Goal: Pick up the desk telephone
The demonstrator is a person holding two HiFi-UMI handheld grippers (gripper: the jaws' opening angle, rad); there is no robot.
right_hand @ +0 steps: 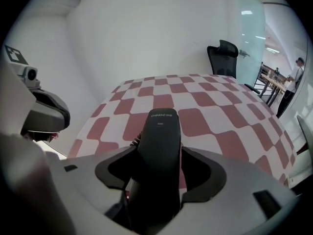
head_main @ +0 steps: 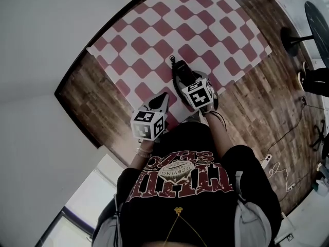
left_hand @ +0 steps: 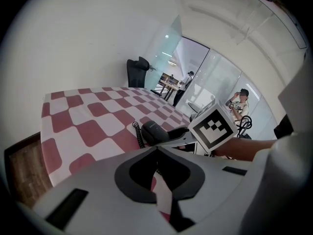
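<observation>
A black desk telephone (head_main: 184,72) with a coiled cord (left_hand: 138,133) rests on the red-and-white checked cloth (head_main: 154,30), near its front edge. My right gripper (right_hand: 160,151) is lowered over the phone and stands open. The black handset (right_hand: 161,131) lies lengthwise between its jaws, with a narrow gap on each side. In the head view the marker cube (head_main: 198,94) covers most of the phone. My left gripper (head_main: 162,96) hovers just left of the phone, over the cloth. Its fingertips meet and it holds nothing.
The cloth covers a wooden table (head_main: 87,102) whose bare edge runs along the left and front. A black office chair (right_hand: 222,58) stands beyond the far end. Cables (head_main: 277,163) lie on the floor at the right. People (left_hand: 188,80) are visible far off behind glass.
</observation>
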